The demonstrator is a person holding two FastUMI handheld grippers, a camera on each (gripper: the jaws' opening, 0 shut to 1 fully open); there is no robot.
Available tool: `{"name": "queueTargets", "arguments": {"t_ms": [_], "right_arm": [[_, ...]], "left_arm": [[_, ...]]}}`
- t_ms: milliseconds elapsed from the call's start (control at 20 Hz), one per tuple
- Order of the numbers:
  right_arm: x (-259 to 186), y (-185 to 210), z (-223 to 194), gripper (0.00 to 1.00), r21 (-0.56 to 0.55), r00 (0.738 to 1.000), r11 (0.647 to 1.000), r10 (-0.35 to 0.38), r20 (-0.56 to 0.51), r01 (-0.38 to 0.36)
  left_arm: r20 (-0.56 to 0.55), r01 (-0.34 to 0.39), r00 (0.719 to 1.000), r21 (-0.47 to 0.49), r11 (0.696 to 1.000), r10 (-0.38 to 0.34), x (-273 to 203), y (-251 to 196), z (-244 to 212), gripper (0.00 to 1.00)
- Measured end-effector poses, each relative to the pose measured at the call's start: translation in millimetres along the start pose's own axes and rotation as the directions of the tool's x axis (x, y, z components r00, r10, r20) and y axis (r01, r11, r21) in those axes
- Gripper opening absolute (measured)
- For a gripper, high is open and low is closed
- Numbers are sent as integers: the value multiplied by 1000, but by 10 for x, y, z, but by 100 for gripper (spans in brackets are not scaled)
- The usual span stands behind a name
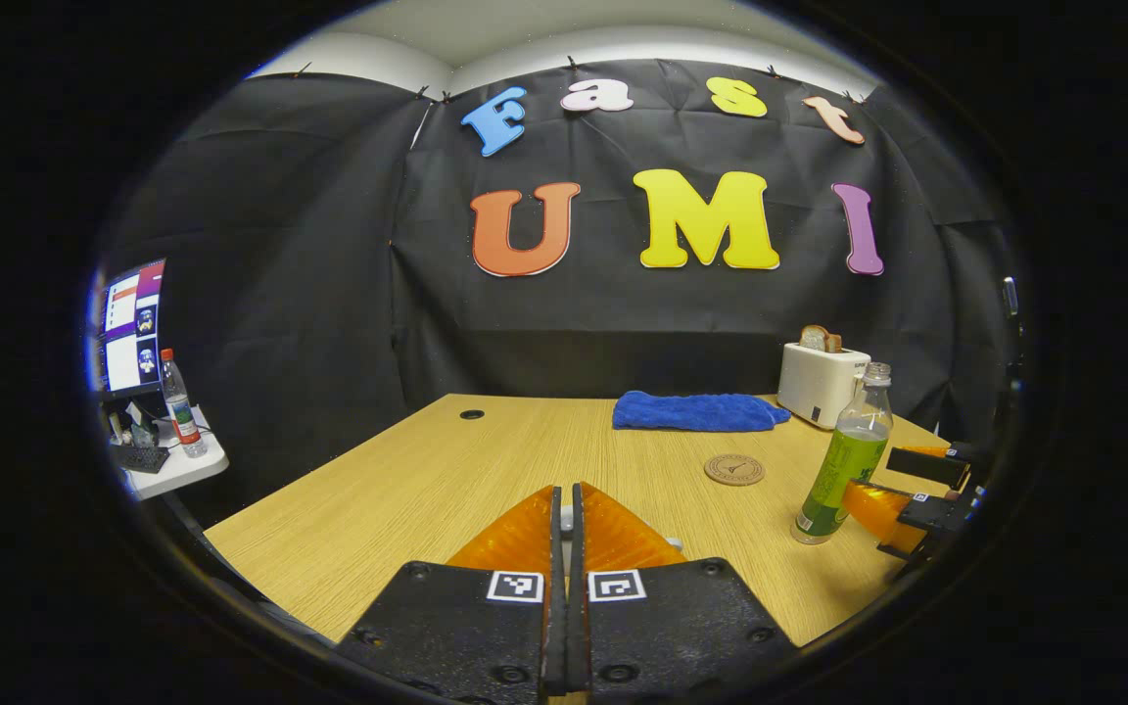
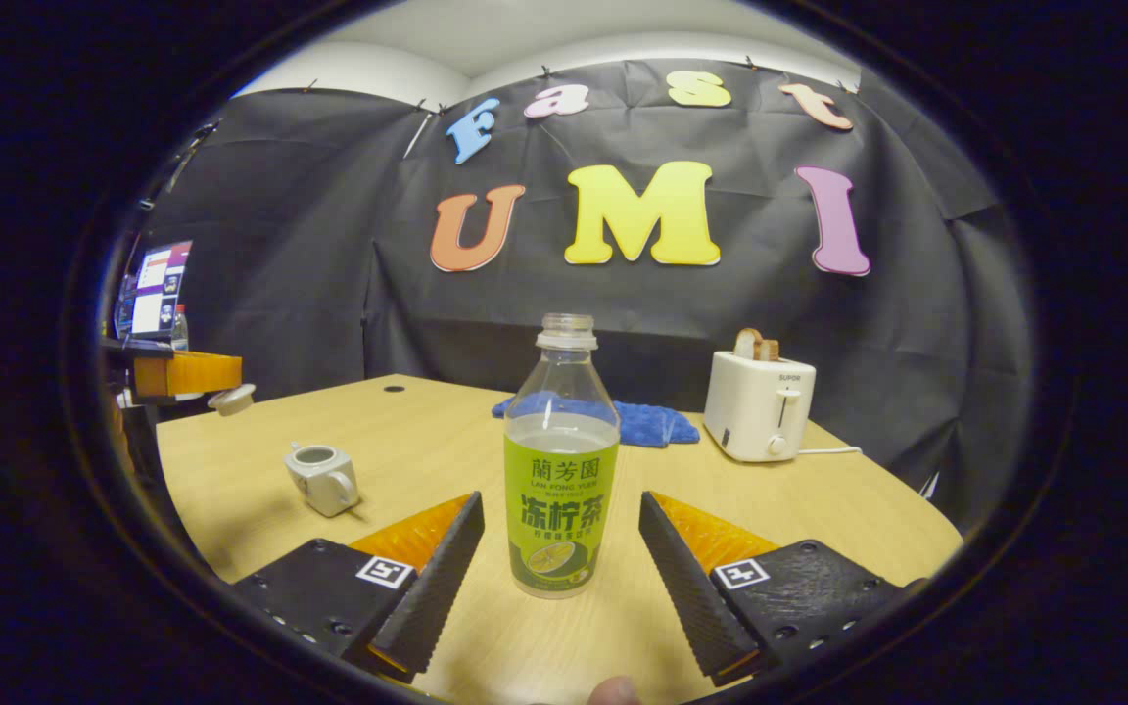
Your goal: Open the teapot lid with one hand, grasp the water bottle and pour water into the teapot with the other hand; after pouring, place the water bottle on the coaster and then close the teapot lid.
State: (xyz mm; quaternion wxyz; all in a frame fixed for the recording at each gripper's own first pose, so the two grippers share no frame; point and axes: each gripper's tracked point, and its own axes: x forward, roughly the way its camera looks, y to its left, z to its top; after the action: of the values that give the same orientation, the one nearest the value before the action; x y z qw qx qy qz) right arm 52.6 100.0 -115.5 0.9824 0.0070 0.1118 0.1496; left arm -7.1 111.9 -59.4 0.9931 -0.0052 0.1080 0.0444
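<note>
A capless clear bottle (image 2: 561, 490) with a green label and some water stands on the wooden table (image 2: 427, 431), between the spread fingers of my open right gripper (image 2: 560, 501); neither finger touches it. To its left sits the small white teapot (image 2: 324, 478), its top uncovered. At the far left my left gripper (image 2: 221, 384) hangs above the table edge, shut on the white teapot lid (image 2: 232, 399). In the left gripper view my left gripper (image 1: 565, 490) has its fingers pressed together. That view also has the bottle (image 1: 843, 460), the right gripper (image 1: 868, 473) and the round coaster (image 1: 734, 469).
A folded blue towel (image 1: 696, 411) lies at the back of the table. Beside it stands a white toaster (image 2: 758, 406) with bread in it, its cord trailing right. Off the table's left, a side shelf (image 1: 177, 465) carries a monitor and another bottle.
</note>
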Motion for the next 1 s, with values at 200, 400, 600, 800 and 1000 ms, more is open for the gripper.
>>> {"name": "queueTargets", "arguments": {"t_ms": [200,400,600,800,1000], "right_arm": [[189,-19,-90,96,35,999,999,-13,-34,14],[256,-49,-91,96,54,999,998,-27,-44,30],[267,-21,-72,82,56,998,998,-36,-55,39],[270,9,-65,74,19,997,999,-45,-58,46],[276,41,72,71,-93,998,995,-33,-48,28]], "left_arm": [[8,-3,1000,-10,1000,4,27,42,14,3],[10,-4,1000,-12,1000,4,49,77,30,3],[21,9,1000,0,1000,-9,67,78,38,3],[18,11,1000,-9,1000,-11,93,118,-54,3],[29,23,999,-21,1000,-22,112,160,-46,3]]}}
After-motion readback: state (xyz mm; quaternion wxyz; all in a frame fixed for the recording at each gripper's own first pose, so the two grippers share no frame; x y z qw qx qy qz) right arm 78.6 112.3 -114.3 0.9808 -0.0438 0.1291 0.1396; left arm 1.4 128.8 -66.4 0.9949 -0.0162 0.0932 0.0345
